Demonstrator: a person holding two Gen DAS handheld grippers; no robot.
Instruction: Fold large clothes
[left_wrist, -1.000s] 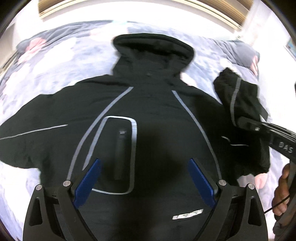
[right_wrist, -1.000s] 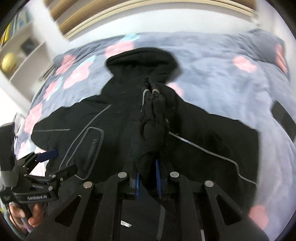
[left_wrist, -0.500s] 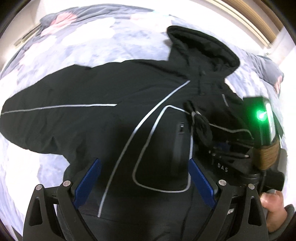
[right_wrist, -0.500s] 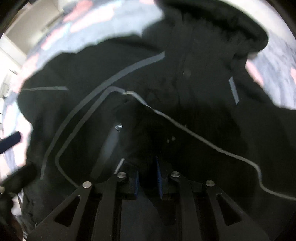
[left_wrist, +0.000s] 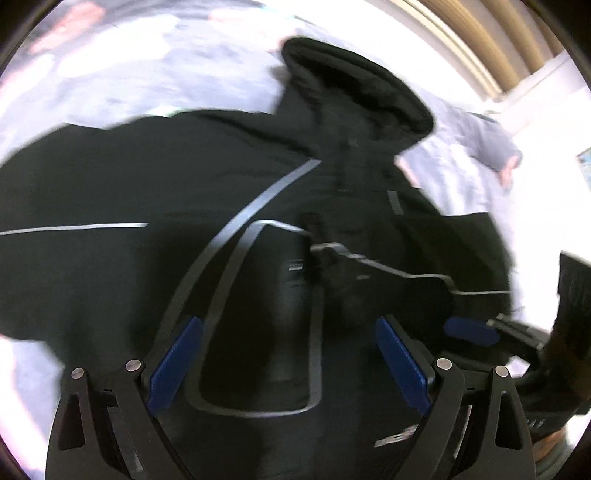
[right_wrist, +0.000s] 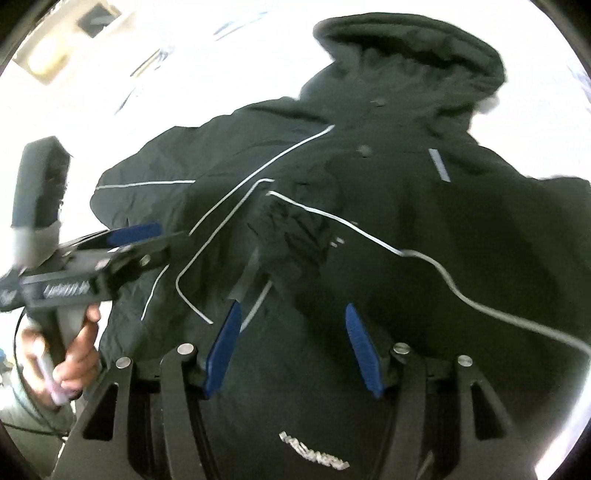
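A black hooded jacket (right_wrist: 369, 229) lies flat on a floral bedspread (left_wrist: 155, 66), one sleeve (right_wrist: 291, 236) folded across its chest, as the right gripper (right_wrist: 293, 350) and left gripper (left_wrist: 288, 365) hover with fingers apart (holding nothing), and the puffy sleeve may spring open unpinned.

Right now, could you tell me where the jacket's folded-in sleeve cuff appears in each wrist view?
Left wrist view: the sleeve cuff lies right of centre on the jacket's chest.
Right wrist view: it lies just left of centre, above the open right gripper.
Shared landmark: the hood, at the top in both.
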